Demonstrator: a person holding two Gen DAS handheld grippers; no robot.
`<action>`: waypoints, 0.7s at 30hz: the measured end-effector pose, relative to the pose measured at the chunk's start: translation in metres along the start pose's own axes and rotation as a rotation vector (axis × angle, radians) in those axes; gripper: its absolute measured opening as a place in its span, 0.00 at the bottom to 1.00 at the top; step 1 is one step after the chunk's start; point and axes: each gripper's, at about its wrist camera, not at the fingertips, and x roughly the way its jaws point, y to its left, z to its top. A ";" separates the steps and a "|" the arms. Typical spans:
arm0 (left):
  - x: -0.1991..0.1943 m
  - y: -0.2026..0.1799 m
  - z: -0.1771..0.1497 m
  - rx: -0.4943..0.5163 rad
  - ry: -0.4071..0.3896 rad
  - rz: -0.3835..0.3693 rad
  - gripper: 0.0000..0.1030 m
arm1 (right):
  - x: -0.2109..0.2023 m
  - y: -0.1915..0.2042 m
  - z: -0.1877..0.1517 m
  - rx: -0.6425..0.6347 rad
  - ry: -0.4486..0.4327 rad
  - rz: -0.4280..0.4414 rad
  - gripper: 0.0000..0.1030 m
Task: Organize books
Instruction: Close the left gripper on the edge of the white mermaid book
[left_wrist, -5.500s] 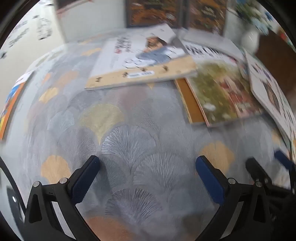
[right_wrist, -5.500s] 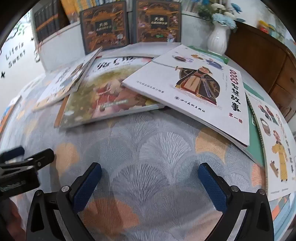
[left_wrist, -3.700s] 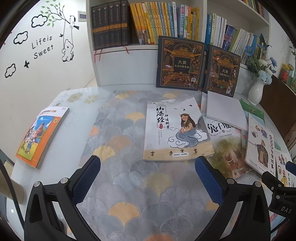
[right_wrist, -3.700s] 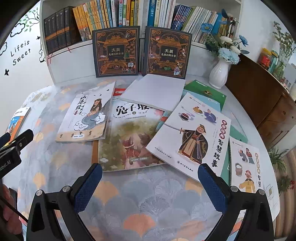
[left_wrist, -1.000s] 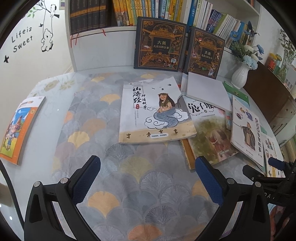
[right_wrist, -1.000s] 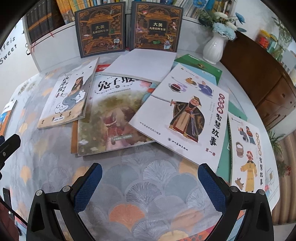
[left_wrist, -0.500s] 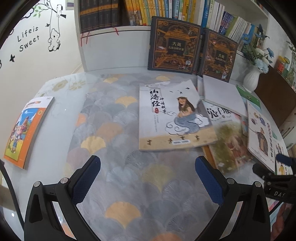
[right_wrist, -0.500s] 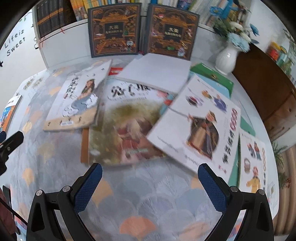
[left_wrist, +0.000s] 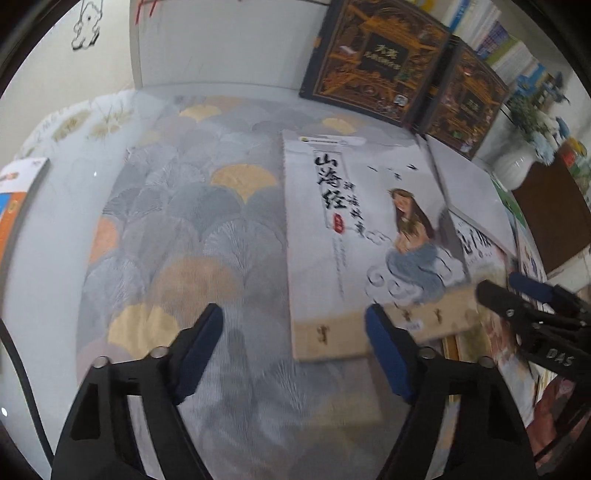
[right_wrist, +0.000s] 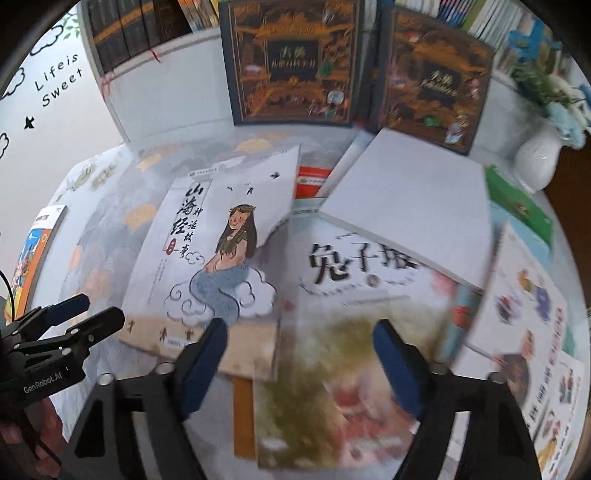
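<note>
Much of the right side of the desk is smeared by motion: the lower half of the rabbit book (right_wrist: 354, 332) is a blur of green and red, and its title is partly covered by the plain white book (right_wrist: 410, 206) lying across its top corner. The man-in-robes book (right_wrist: 524, 321) at the right edge of the desk is also blurred and runs out of view. An orange book (left_wrist: 14, 210) at the left edge of the desk is cut off by the frame.

The mermaid book (left_wrist: 362, 240) lies flat on the fan-patterned cloth (left_wrist: 177, 240) near the middle of the desk, its long axis running from the near edge toward the back, title end pointing at the two dark books (right_wrist: 291, 62) that stand upright against the shelf. Its right side overlaps the rabbit book.

The left gripper (left_wrist: 295, 347) hovers over the near left corner of the mermaid book; its tongs are closing but apart, with that corner showing between them and neither pad pressing on it. The right gripper (right_wrist: 299, 354) hangs over the seam between the mermaid book and the rabbit book, tongs likewise closing, nothing pinched. A white vase (right_wrist: 535, 155) stands at the back right corner.
</note>
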 end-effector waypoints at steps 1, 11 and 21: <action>0.004 0.002 0.002 -0.008 0.011 -0.003 0.62 | 0.005 0.000 0.003 0.008 0.011 0.006 0.65; 0.018 -0.003 0.009 0.011 0.058 -0.083 0.53 | 0.033 0.022 0.013 0.003 0.092 0.122 0.61; -0.028 0.000 -0.051 -0.052 0.077 -0.170 0.54 | 0.002 0.046 -0.028 -0.055 0.113 0.200 0.61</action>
